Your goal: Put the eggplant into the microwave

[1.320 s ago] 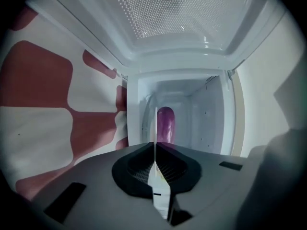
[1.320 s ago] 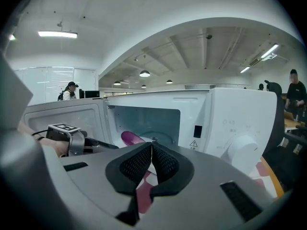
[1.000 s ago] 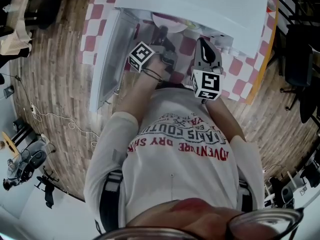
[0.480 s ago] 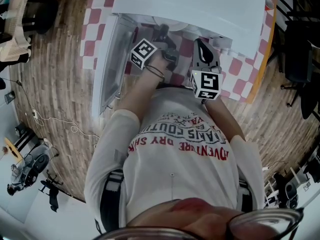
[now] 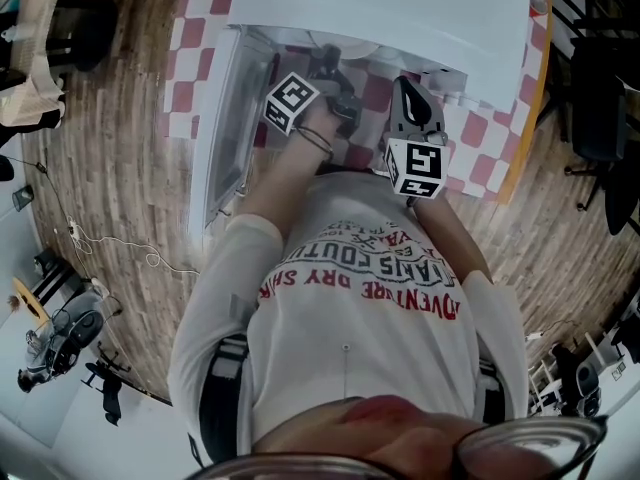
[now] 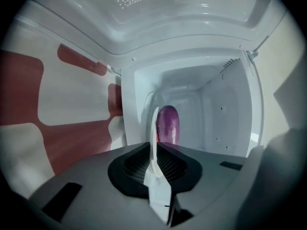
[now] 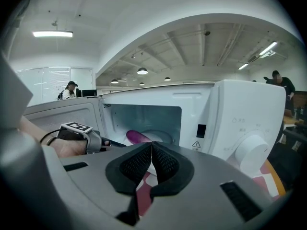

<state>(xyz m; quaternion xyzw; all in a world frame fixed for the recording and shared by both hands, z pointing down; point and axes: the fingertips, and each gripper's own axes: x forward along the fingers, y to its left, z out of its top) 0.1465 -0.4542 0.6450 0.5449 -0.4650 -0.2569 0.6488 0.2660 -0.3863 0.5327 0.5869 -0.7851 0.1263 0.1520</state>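
The white microwave [image 7: 242,121] stands on a worktop covered with a red-and-white checked cloth [image 5: 478,136]. Its door [image 7: 61,111] is swung wide open at the left of the right gripper view. The cavity is lit and pale inside. In it lies the eggplant [image 6: 169,122], dark purple and glossy. In the right gripper view it shows low in the cavity, left of centre, one end reaching toward the round turntable plate [image 7: 160,136]. Whether it rests fully on that plate cannot be told. No other food or dish shows in the cavity.

The left gripper [image 6: 155,147] points into the opening. Its jaws are closed together, with the eggplant beyond their tips in the middle of that view and not between them. In the right gripper view this gripper's marker cube sits at the left edge of the cavity mouth. The hand behind it is in front of the open door.

The right gripper [image 7: 151,147] is held outside the microwave, toward the lower centre of its own view. Its black ribbed jaws are pressed against each other with nothing between them. In the head view it is at the upper right of centre, in front of the control panel, whose large round dial [image 7: 250,152] shows at the right of the right gripper view.

Below the worktop in the head view is a wood-plank floor [image 5: 110,168].
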